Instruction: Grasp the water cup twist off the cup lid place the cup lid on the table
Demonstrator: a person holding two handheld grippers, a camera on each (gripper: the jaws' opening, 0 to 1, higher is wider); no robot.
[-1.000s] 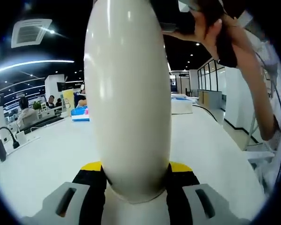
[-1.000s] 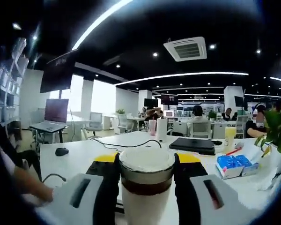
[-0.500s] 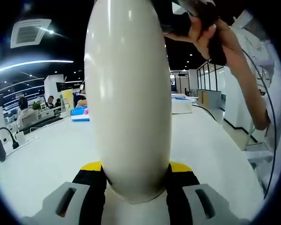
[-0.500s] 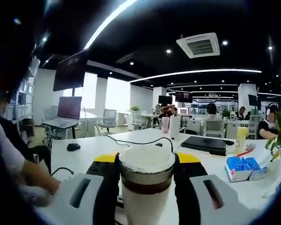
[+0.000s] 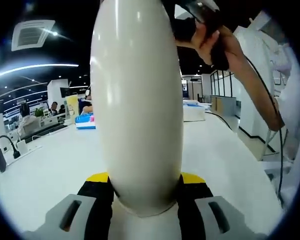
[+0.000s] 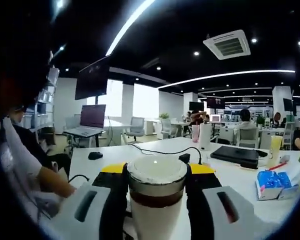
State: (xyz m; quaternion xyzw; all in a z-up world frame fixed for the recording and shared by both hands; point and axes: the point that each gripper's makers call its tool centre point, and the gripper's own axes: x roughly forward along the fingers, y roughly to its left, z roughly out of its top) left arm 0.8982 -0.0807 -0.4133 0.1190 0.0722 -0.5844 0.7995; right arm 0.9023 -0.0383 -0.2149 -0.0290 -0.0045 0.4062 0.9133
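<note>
Left gripper view: left gripper (image 5: 145, 187) clamped on the white cup (image 5: 137, 100) body, held above the table (image 5: 50, 170) to resist turning. Right gripper view: right gripper (image 6: 156, 175) closed around the lid (image 6: 156, 172), positioned for unscrewing; lid apparently not yet off.

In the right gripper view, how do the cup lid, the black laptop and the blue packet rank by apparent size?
1. cup lid, largest, though closest to the camera.
2. black laptop.
3. blue packet.
The last two look similar; their order is unsure.
</note>
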